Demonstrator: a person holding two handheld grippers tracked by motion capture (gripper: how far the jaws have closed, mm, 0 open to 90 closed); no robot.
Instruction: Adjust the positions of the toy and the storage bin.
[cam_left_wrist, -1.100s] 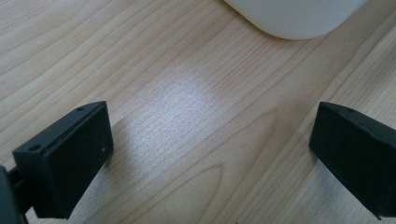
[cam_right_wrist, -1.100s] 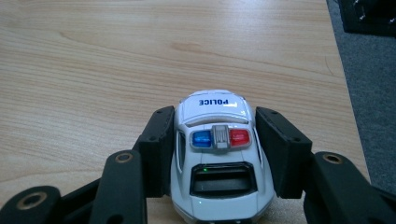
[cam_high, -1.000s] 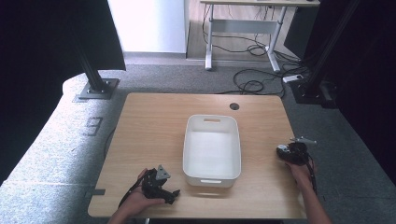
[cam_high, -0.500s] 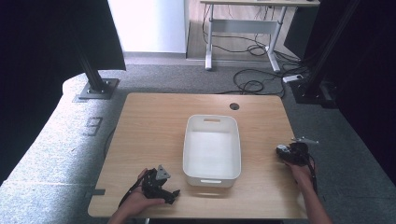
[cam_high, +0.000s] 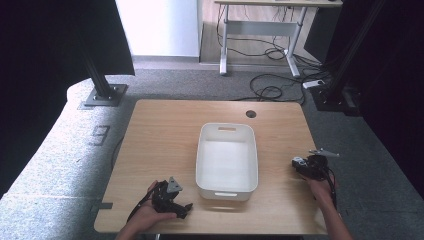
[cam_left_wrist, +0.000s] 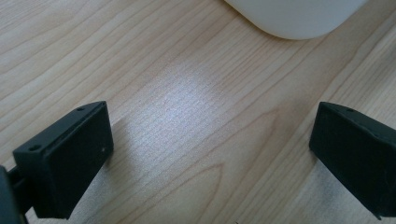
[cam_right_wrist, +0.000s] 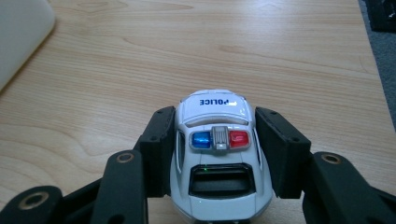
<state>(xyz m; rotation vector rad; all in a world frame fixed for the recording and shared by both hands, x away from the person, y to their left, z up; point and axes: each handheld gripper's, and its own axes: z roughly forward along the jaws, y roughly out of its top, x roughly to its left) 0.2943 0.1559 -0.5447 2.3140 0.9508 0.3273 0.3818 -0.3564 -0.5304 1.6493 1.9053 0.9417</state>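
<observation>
A white toy police car (cam_right_wrist: 217, 140) with a blue and red light bar sits between the jaws of my right gripper (cam_right_wrist: 215, 123), whose pads press on both its sides just above the wooden table (cam_right_wrist: 140, 70). In the high view this gripper (cam_high: 300, 164) is near the table's right edge, to the right of the white tub (cam_high: 254, 160). My left gripper (cam_high: 182, 207) rests near the front edge, left of the tub. Its jaws (cam_left_wrist: 210, 154) stand wide open over bare wood, with a corner of the tub (cam_left_wrist: 294, 18) ahead of them.
The white tub's inside looks bare. A round cable hole (cam_high: 251, 114) is in the table's far right part. Grey floor, a black stand base (cam_high: 102, 95) and cables (cam_high: 272, 90) lie beyond the table.
</observation>
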